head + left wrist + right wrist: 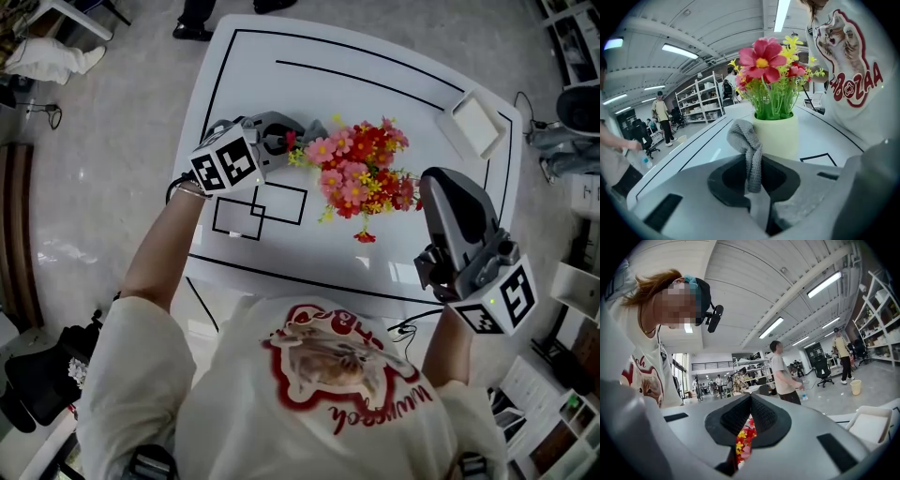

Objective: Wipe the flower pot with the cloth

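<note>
- Shelving racks (pixel 701 96) and strip lights fill a big open workroom, with several people standing about on the pale floor; a white table (pixel 375 272) with black lines taped on it sits under the camera
- Near the middle of that table stands the flower pot (pixel 776 136), pale yellow-green and upright; its bunch of red, pink and yellow flowers (pixel 361 173) hides it from above
- left gripper (pixel 281 141) reaches in from the flowers' left side, tilted downward; its jaws are clenched on a grey knitted cloth (pixel 749 154), which sticks up out of them in a folded lump
- that lump sits right at the pot's left wall in the left gripper view; whether it presses on the wall I cannot tell
- right gripper (pixel 436 183) hangs at the flowers' right side; its jaws are closed together with nothing between them; red and yellow petals show through the slit below the tips
- white shallow tray (pixel 473 124) lies at the table's far right corner, well apart from the pot; two outlined black rectangles (pixel 258 211) lie under the left gripper
</note>
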